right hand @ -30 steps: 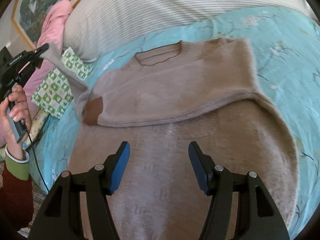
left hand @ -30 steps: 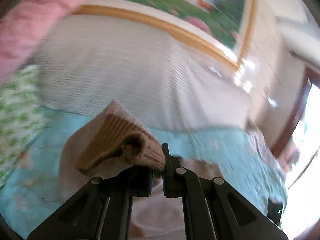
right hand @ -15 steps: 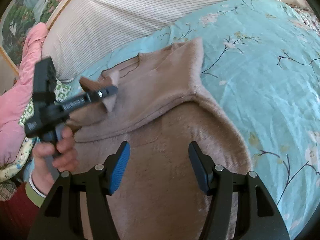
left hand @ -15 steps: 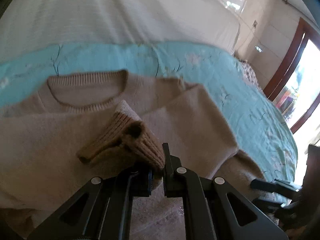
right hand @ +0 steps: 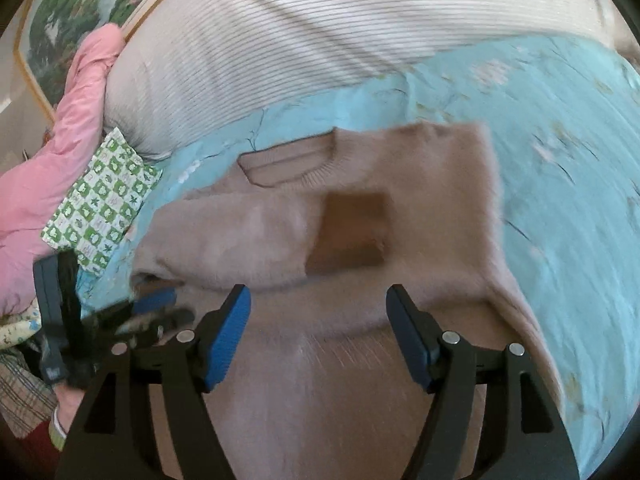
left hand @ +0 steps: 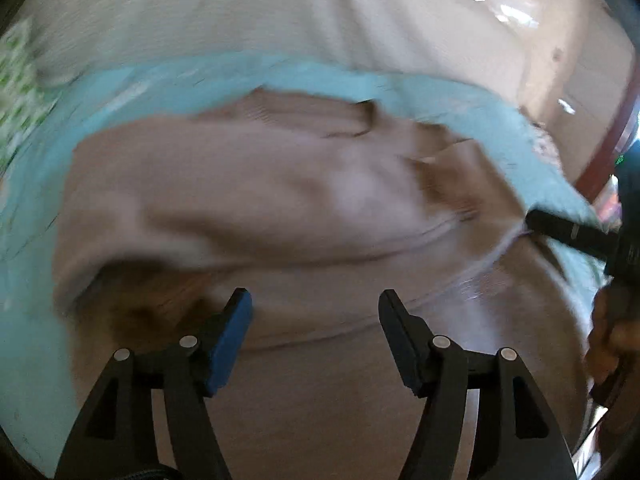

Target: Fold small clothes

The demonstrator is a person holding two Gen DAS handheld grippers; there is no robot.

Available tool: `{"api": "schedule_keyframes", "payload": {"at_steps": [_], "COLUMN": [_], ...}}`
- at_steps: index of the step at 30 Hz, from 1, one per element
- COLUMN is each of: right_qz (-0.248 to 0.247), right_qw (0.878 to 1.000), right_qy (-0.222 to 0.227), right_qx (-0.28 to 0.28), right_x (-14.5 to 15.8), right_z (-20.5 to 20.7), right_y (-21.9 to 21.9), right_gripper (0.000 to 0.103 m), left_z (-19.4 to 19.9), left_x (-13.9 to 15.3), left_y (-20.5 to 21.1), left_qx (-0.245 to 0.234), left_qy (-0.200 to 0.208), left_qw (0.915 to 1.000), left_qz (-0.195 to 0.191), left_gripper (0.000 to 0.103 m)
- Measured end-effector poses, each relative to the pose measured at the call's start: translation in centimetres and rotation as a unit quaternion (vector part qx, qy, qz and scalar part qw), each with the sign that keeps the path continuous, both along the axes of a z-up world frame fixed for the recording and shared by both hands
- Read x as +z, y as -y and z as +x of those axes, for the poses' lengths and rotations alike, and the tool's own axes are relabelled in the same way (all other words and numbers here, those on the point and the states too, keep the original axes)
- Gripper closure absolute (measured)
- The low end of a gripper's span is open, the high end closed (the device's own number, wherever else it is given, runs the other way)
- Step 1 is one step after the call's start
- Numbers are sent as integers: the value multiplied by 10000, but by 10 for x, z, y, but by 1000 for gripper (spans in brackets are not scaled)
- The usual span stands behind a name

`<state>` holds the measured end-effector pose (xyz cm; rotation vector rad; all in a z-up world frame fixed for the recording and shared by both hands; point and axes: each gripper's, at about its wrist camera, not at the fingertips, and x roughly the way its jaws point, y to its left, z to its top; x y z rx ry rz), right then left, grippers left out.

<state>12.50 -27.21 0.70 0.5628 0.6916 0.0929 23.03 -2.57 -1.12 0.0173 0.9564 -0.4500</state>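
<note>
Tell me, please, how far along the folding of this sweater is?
Done: both sleeves lie folded across the beige sweater, one brown cuff on its chest. In hand: nothing; the left hand-held gripper and right hand-held gripper are opening, empty. Left: folding the body up; its lower part lies flat.

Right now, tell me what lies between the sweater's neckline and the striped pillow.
In the right wrist view, only a bare band of the turquoise floral bedsheet separates the sweater neckline from the striped pillow. The left view is too blurred to add detail.
</note>
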Motion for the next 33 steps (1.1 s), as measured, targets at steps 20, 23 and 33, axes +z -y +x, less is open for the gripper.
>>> {"api": "schedule_keyframes", "payload": {"at_steps": [20, 23, 33], "right_qz": [513, 492, 477], "right_qw": [9900, 9852, 9964], "right_qy": [1313, 1556, 12], "right_qx": [-93, -515, -704], "right_x": [102, 111, -4], "right_z": [33, 4, 19], "right_y": [21, 55, 78], "right_gripper": [97, 97, 98], "left_z": [32, 35, 14], "left_x": [-6, -8, -6], "left_y": [-55, -76, -125], "left_qx": [967, 1268, 2134], "left_qy": [-126, -186, 27], "left_qw": [9940, 9889, 9589], "left_qz": [-503, -751, -1872], "left_gripper": [52, 66, 79]}}
